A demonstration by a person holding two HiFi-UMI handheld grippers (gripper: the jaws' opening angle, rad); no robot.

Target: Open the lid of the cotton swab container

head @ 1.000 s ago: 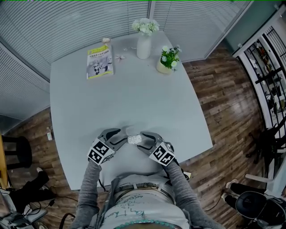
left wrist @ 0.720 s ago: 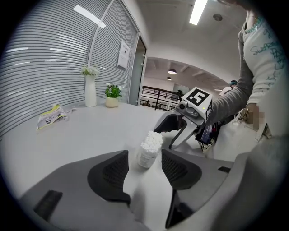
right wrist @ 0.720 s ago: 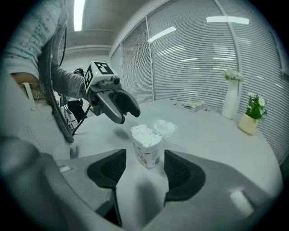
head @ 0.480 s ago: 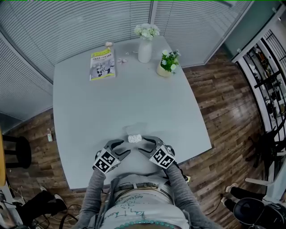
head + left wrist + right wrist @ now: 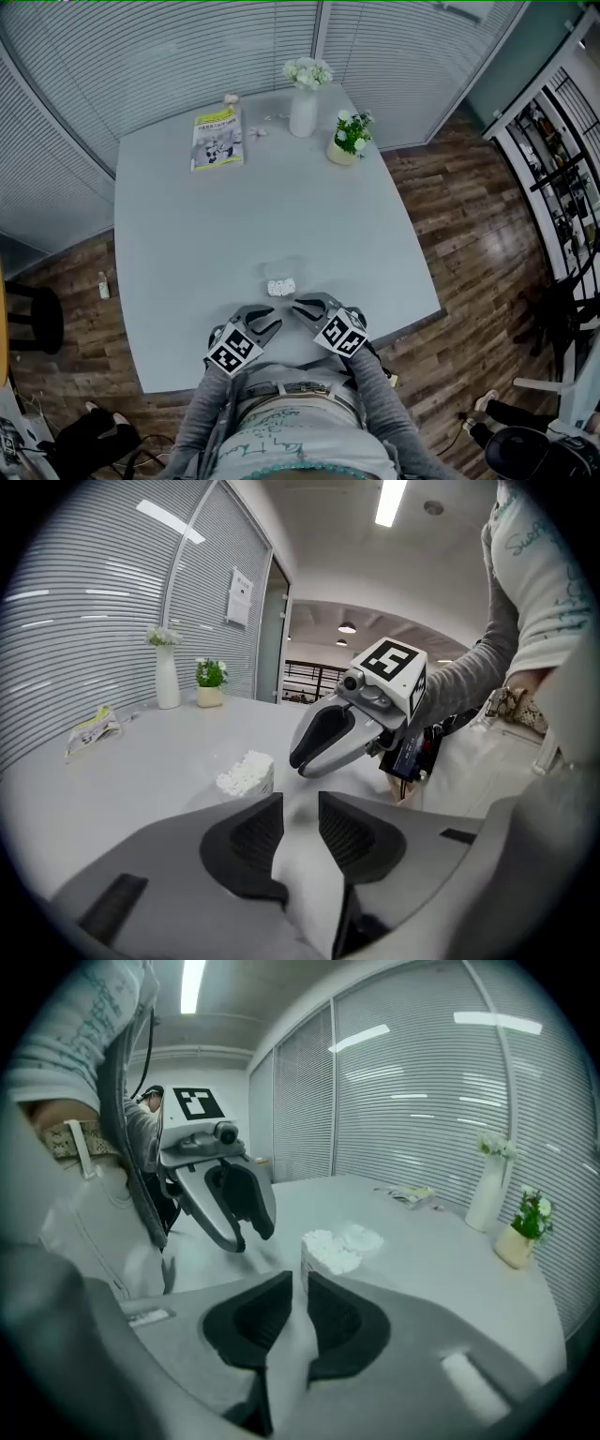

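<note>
A: Item: cotton swab container (image 5: 281, 287). Location?
B: Worktop (image 5: 234, 216), near its front edge, swabs showing. Just ahead of both claws, touched by neither.
A: Left claw (image 5: 300, 806)?
B: Released, empty. Jaws have just been closing, with a clear gap between them.
A: Right claw (image 5: 301, 1283)?
B: Released, empty. Jaws have just been closing and are nearly together.

Tiny unidentifiable bits (image 5: 256, 131) beside the white vase (image 5: 302, 114)

Swab container near the table's (image 5: 281, 187) front edge
Small clear container (image 5: 281, 287), upright, packed with white swab heads showing on top; its clear lid (image 5: 281, 271) seems to lie just beyond, toward the far edge.
</note>
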